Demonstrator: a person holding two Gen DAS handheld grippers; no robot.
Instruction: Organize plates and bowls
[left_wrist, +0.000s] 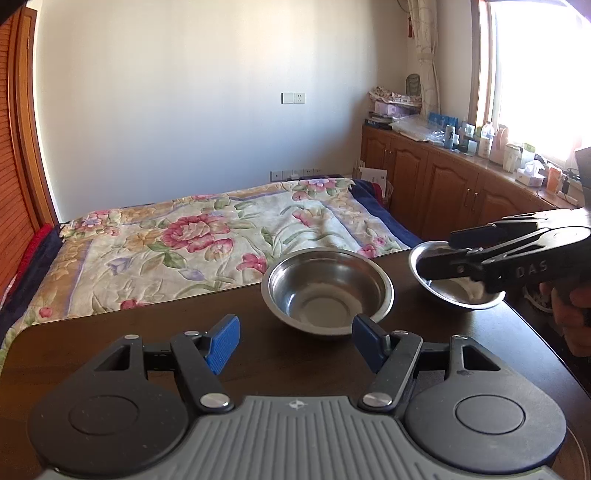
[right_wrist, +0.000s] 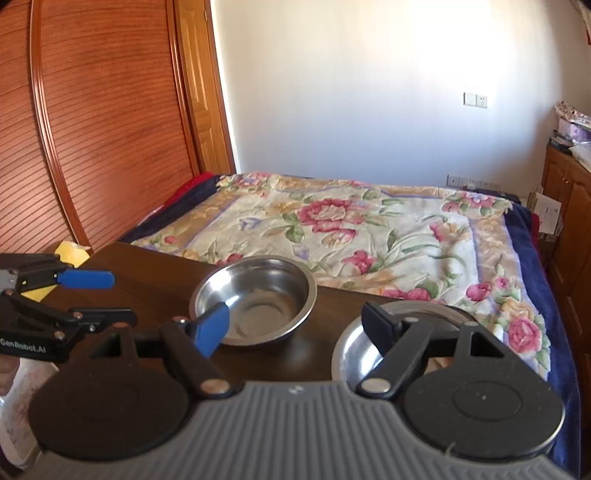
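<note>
Two steel bowls stand on the dark wooden table. The first bowl sits upright and empty near the far edge, just beyond my left gripper, which is open with nothing between its blue pads. The second bowl rests by the table's right edge. My right gripper hangs open over its rim, one finger reaching into that bowl, the other blue pad in front of the first bowl. The left gripper shows at the left of the right wrist view.
A bed with a floral blanket lies just past the table's far edge. Wooden cabinets with bottles and boxes line the right wall. A yellow thing lies at the table's left corner. A hand holds the right gripper.
</note>
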